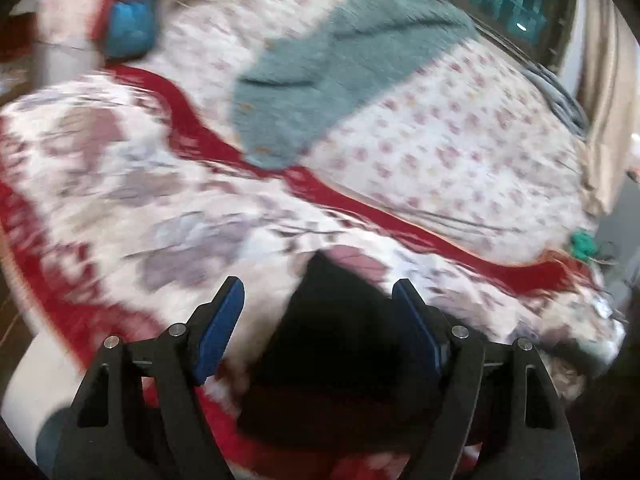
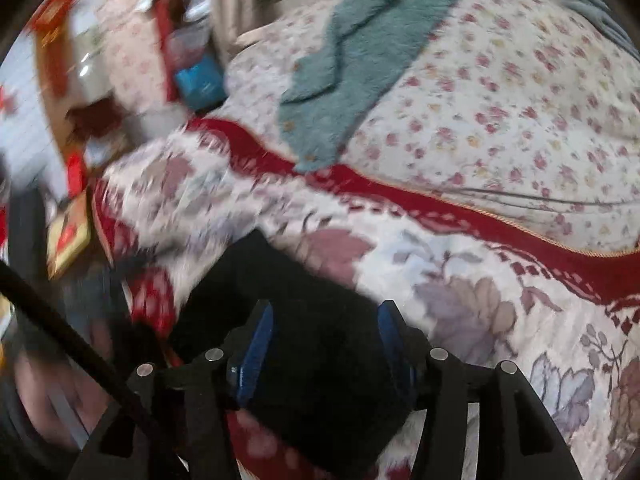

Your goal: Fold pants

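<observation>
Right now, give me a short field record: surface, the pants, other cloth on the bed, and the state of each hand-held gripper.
surface: bed with floral quilt and red-bordered blanket
pants: black pants, bunched at the near edge
other cloth: teal fuzzy garment spread farther back
left hand-held gripper: open, pads apart, pants between and beyond them, not pinched
right hand-held gripper: open, over the pants, no grip visible
image: motion-blurred

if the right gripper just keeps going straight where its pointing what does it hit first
Most likely the black pants: the dark cloth lies right between and ahead of the right gripper's open blue pads, on the floral bedspread. Blur hides the gap.
</observation>
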